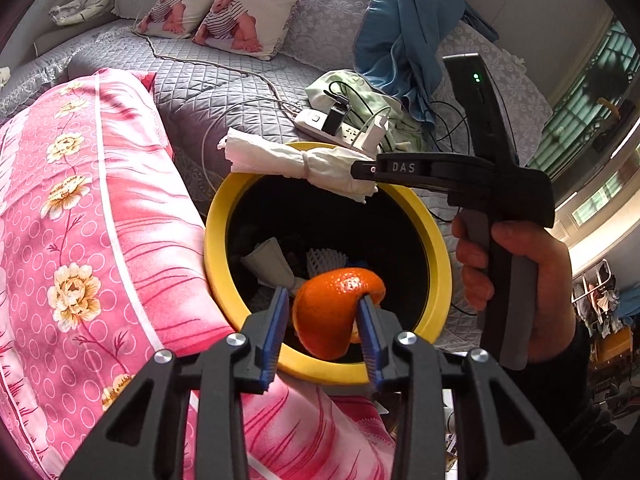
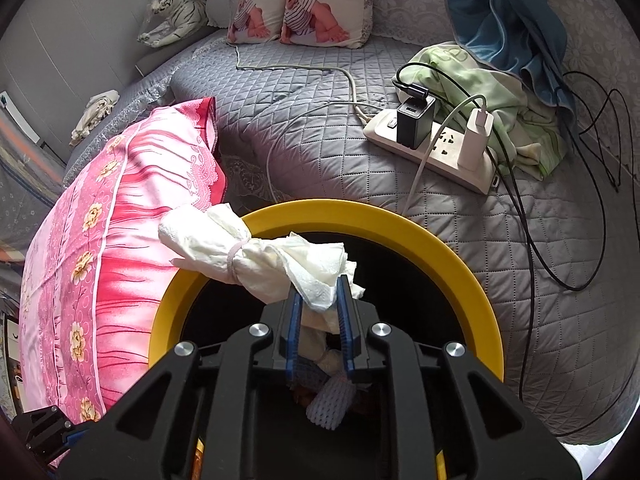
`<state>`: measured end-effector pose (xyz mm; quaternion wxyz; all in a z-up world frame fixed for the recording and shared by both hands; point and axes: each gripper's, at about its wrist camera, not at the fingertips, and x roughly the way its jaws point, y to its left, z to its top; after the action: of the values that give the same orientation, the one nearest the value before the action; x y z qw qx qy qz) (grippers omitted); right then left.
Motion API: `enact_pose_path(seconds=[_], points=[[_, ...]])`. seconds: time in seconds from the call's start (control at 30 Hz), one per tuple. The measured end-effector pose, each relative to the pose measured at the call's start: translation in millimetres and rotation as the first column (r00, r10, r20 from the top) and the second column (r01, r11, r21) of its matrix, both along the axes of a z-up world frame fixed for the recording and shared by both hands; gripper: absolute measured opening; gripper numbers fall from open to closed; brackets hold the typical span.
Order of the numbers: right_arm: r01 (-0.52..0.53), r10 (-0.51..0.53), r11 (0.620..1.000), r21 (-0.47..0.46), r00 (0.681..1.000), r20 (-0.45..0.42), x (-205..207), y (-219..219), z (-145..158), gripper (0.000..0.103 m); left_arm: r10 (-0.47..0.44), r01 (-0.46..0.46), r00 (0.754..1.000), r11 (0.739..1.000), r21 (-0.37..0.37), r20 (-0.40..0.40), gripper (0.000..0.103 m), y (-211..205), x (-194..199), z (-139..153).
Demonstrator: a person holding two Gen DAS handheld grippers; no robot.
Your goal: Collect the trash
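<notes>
Grey quilted bed (image 2: 320,152) (pink pillow (image 2: 100,248) beside).

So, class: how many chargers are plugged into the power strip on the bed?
2. A black charger sits near the left end of the power strip, and a white charger stands to its right. Any others hidden behind them can't be ruled out.

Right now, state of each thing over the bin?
Orange peel: between the left gripper fingers, over the bin mouth.
Tissue bundle: tied with a band, one end between the right gripper fingers.
Yellow bin: open, trash already inside.
Power strip: on the bed, two chargers plugged in.
</notes>
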<state>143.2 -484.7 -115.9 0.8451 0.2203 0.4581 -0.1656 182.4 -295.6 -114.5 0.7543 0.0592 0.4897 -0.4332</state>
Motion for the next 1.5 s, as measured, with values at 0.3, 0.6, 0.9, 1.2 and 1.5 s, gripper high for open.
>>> enact_pose_path(seconds=[0.3,0.6,0.9,1.2,1.5], points=[[0.027,-0.027,1.0,-0.006,1.0,0.003,-2.8,-1.6,10.3,0.034,0.024,-0.025,1.0,0.999,-0.038,-0.004,0.052,7.1,3.6,6.8],[0.032,-0.031,0.999,-0.028,0.999,0.033,-9.1,5.9,35.0,0.035,0.063,-0.063,0.998,0.996,-0.056,-0.005,0.069,13.4,9.8,6.1],[0.018,-0.016,0.999,-0.044,0.999,0.042,-11.2,13.5,44.5,0.035,0.071,-0.072,0.997,0.997,0.007,0.033,0.084,5.0,12.5,-0.7],[0.001,0.002,0.998,-0.058,0.999,0.051,-13.5,23.3,55.3,0.035,0.113,-0.11,0.991,0.993,-0.048,0.066,0.089,21.9,16.7,16.0],[-0.068,0.076,0.995,-0.068,0.989,0.128,-12.7,65.4,85.0,0.043,0.238,-0.216,0.959,0.965,-0.148,0.151,0.089,105.8,11.4,58.2]])
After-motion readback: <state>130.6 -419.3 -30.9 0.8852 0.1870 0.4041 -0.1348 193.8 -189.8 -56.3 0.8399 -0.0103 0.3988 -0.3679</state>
